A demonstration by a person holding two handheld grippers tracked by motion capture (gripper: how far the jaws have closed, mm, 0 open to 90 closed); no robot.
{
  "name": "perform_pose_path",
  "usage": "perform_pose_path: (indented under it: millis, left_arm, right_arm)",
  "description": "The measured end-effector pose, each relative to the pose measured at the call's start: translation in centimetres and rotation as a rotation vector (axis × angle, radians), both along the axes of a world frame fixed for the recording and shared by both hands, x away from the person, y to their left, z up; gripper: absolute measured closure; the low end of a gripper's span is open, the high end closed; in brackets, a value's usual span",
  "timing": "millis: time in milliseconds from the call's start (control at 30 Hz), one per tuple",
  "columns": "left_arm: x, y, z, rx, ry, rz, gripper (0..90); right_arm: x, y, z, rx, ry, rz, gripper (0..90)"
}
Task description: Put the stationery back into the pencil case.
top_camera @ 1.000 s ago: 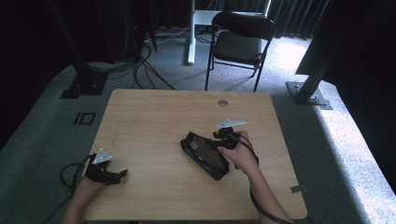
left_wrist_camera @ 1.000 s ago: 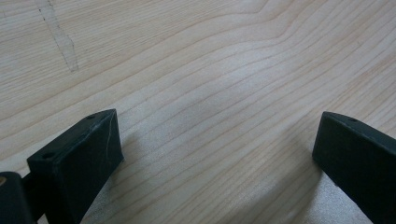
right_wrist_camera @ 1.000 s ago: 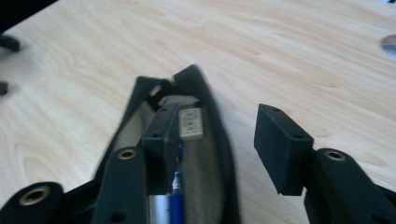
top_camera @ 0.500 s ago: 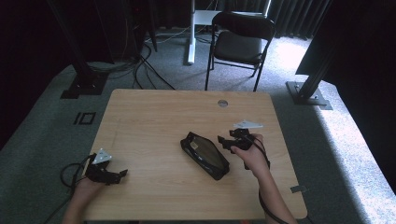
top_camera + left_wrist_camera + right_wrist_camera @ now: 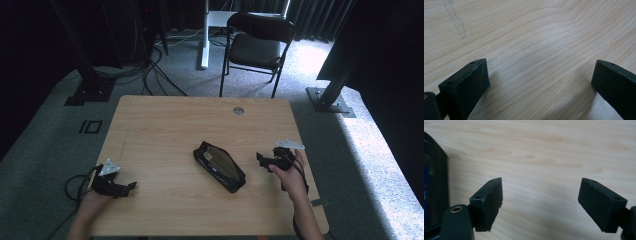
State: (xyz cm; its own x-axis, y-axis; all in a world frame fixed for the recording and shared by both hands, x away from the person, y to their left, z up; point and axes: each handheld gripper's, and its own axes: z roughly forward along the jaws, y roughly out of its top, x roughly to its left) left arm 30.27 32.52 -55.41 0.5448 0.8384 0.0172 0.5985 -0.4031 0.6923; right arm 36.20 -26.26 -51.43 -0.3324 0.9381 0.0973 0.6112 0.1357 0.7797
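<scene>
Pale wood grain runs under both pairs of matte black, blocky jaws. Nearest, at the near left corner of the light rectangular wooden table (image 5: pixel 165 120), the left gripper (image 5: pixel 131 185) rests with its jaws spread wide over bare board. The right gripper (image 5: pixel 260 159) sits near the right edge; its jaws have just been opening and stand apart with nothing between them. Between the two, near the table's middle, lies the black oblong soft pouch (image 5: pixel 219 166), slanted, apparently fabric with a zip along its top. The step looks like a release. Any next grasp calls for reaching back across to it. Beyond the table stands a dark folding chair (image 5: pixel 257 45).
</scene>
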Motion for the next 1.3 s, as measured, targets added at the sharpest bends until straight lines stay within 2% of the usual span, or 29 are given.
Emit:
perform_pose_path:
  millis: [200, 267, 467, 600, 700, 900, 967, 1033, 1300]
  left_arm:
    - [0.0, 0.0, 0.0, 0.000, 0.000, 0.000, 1.6]
    - [0.0, 0.0, 0.0, 0.000, 0.000, 0.000, 1.6]
    - [0.0, 0.0, 0.0, 0.000, 0.000, 0.000, 1.6]
    - [0.0, 0.0, 0.0, 0.001, 0.000, 0.000, 1.6]
    - [0.0, 0.0, 0.0, 0.001, 0.000, 0.000, 1.6]
    - [0.0, 0.0, 0.0, 0.001, 0.000, -0.001, 1.6]
    - [0.0, 0.0, 0.0, 0.001, -0.001, -0.001, 1.6]
    - [0.0, 0.0, 0.0, 0.002, 0.000, -0.001, 1.6]
    - [0.0, 0.0, 0.0, 0.002, 0.000, -0.001, 1.6]
  right_arm:
    - [-0.9, -1.8, -1.1, -0.013, 0.012, -0.058, 18.2]
    - [-1.4, -2.7, -1.8, -0.030, 0.020, -0.088, 15.7]
    - [-2.5, -3.9, -2.8, -0.059, 0.042, -0.109, 15.7]
    - [-3.3, -4.4, -3.2, -0.080, 0.049, -0.115, 13.8]
    - [-3.7, -4.7, -3.6, -0.089, 0.054, -0.142, 13.8]
    - [-4.6, -4.8, -4.1, -0.099, 0.073, -0.141, 13.8]
    - [-4.8, -4.9, -4.3, -0.121, 0.070, -0.144, 13.6]
    - [-5.1, -5.0, -4.5, -0.101, 0.065, -0.162, 13.6]
    - [-5.6, -5.1, -4.6, -0.098, 0.055, -0.181, 13.5]
